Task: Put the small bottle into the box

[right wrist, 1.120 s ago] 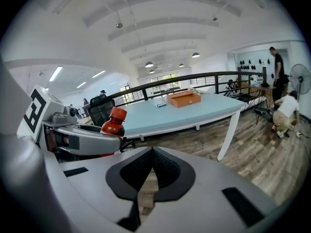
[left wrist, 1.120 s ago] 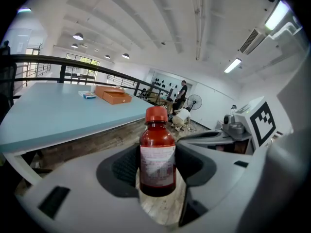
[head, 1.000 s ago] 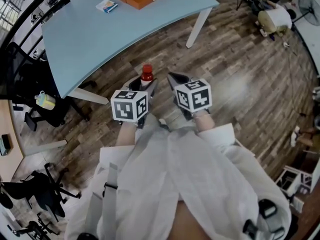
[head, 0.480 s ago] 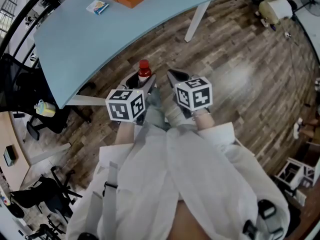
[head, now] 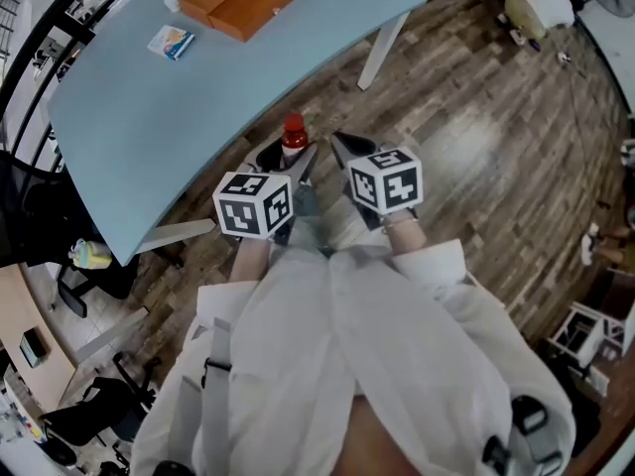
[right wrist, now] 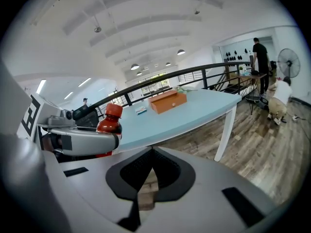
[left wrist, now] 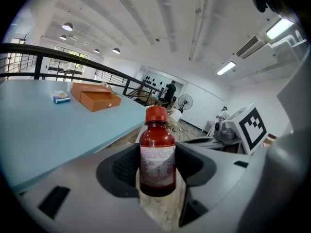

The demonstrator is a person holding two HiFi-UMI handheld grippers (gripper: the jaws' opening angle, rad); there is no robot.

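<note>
Bottle (left wrist: pixel 157 154): red cap, dark contents, upright, clamped at its label by left gripper (left wrist: pixel 158 169), over the floor beside the surface (head: pixel 149 107)
Right gripper (right wrist: pixel 149 158): jaws together, nothing between
Box (head: pixel 241 0): orange, far side of surface, well apart from bottle
Risk: bottle, held by its sides only, may tilt or slip on the carry across
Views: head view shows box from above and only the bottle's cap; left gripper view alone shows the grip
</note>
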